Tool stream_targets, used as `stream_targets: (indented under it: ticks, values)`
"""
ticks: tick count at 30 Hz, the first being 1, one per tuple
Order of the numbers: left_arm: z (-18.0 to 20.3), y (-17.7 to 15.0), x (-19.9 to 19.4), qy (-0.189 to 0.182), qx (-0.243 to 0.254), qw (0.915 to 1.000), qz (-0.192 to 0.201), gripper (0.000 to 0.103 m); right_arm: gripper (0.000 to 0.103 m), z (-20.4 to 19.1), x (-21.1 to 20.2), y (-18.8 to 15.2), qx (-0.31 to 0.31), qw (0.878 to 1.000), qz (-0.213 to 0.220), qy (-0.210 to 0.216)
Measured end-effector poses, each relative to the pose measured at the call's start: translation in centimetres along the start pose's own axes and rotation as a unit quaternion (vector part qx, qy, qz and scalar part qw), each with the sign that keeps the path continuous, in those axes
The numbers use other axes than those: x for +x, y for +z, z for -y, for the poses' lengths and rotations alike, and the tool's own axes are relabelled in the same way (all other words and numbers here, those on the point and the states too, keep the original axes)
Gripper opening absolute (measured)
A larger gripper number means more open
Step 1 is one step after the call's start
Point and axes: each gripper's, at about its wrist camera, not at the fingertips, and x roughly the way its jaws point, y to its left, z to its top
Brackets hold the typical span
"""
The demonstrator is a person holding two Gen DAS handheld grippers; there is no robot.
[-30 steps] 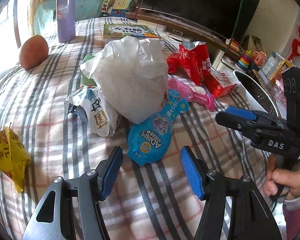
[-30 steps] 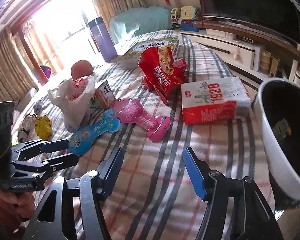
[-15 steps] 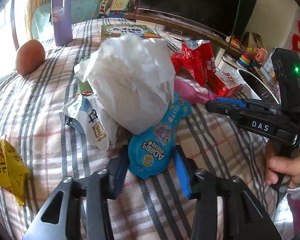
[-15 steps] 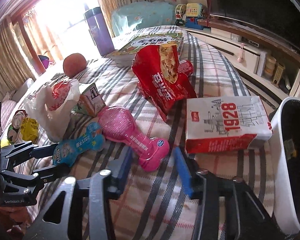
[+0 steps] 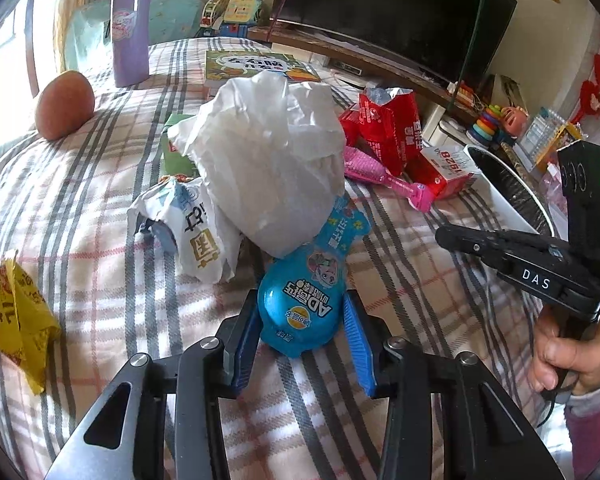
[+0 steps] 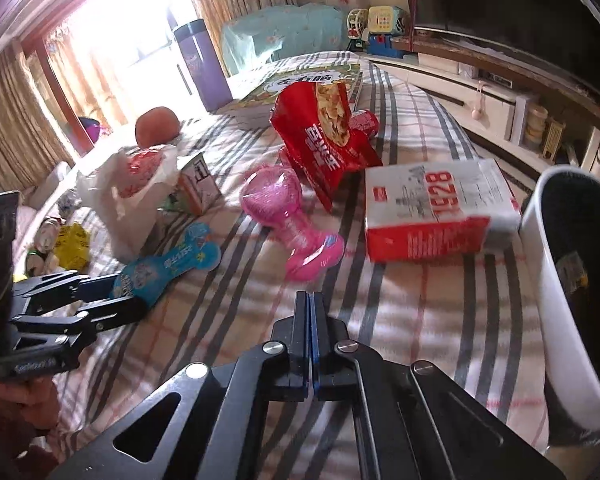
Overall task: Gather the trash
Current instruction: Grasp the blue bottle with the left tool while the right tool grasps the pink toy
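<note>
Left gripper [image 5: 302,312] pinching the wide end of the blue pack [image 5: 300,304], blue pads against both its sides, pack flat on the plaid cloth [image 5: 100,240]. Narrow end tucked under the white bag [image 5: 272,160]. Left of the bag, a crumpled white wrapper [image 5: 196,236]; farther left, a yellow wrapper [image 5: 12,308]. Right of the bag, pink pack [image 6: 288,220], red chip bag [image 6: 324,140], then red-white box [image 6: 432,208] just beside the white bin [image 6: 560,300]. Right gripper [image 6: 311,308] pressed fully together, empty, above the cloth near the pink pack.
</note>
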Motion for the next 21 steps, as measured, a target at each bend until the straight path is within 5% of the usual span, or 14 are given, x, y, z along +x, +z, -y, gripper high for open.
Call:
stream_targets:
  ticks: [10, 12, 21]
  values:
    - [-0.6, -1.0, -1.4, -0.005, -0.007, 1.0000, 0.001, 0.039, 0.012, -0.7, 0.1, 2.2, -0.008, 1.000, 0.021, 0.004]
    - [-0.8, -1.1, -1.5, -0.008, -0.008, 0.9999, 0.000, 0.039, 0.032, -1.2, 0.4, 2.9, -0.020, 0.999, 0.025, 0.007]
    - [-0.6, -0.9, -0.8, -0.021, 0.002, 0.9997, -0.015, 0.039, 0.038, -2.1, 4.2, 4.3, -0.075, 0.997, -0.017, -0.017]
